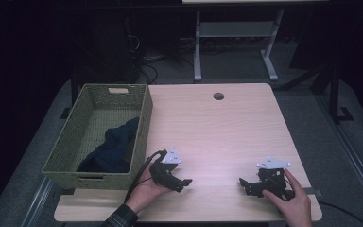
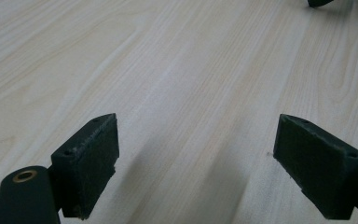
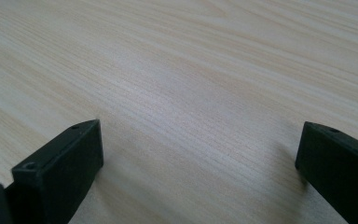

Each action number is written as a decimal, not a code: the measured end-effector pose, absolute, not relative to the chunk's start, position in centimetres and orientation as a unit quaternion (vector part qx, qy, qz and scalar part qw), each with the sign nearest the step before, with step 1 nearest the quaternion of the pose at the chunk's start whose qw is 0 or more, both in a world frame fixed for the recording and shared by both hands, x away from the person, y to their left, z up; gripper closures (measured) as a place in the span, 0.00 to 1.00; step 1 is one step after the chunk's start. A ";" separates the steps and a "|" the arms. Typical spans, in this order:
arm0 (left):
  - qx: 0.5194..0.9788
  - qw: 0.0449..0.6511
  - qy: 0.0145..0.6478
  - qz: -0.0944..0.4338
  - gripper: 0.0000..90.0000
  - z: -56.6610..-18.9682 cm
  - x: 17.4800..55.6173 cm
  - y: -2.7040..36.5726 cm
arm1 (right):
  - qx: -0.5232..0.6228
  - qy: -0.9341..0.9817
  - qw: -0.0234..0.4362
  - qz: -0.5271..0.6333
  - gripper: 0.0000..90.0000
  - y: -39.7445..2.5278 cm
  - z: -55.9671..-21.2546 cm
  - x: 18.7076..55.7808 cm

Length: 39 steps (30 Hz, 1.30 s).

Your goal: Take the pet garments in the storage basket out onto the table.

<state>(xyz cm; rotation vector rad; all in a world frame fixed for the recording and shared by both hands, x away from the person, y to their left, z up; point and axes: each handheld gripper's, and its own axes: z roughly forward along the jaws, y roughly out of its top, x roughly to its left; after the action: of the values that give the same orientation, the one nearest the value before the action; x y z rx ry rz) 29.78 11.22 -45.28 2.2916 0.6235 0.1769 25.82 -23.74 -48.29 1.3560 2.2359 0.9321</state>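
1. Both hands rest at the near edge of the tabletop [image 1: 227, 127], each gripping tongs: left tongs [image 1: 185, 182] near the basket, right tongs [image 1: 244, 182] toward the near right corner.
2. Left tongs gape wide over bare wood, holding nothing; right tongs likewise stand wide and empty.
3. Dark cloth [image 1: 111, 147] lies heaped inside the green woven basket [image 1: 144, 118] at the left, near half, slumped against its right wall.
4. Risk, as I judge it: reaching in, the left tongs could knock the basket's rim and shove it off the left edge, which it already overhangs.
5. A shallow pinch on loose folds may slip, dropping the cloth.
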 end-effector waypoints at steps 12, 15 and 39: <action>0.892 0.376 0.239 0.076 0.15 -43.6 29.9 11.0 | 0.482 0.791 0.181 0.330 0.00 -23.7 -48.3 25.9; 0.893 0.376 0.234 0.077 0.15 -43.1 30.1 11.0 | 0.482 0.791 0.180 0.330 0.00 -23.7 -48.3 25.9; 0.886 0.388 0.246 0.067 0.16 -39.7 30.9 11.6 | 0.480 0.792 0.183 0.331 0.00 -23.7 -48.3 25.9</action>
<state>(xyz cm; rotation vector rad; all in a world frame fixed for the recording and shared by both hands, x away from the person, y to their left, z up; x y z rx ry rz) 30.87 11.55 -39.71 2.2525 0.6257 0.1694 25.91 -23.70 -48.30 1.3552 2.2339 0.9328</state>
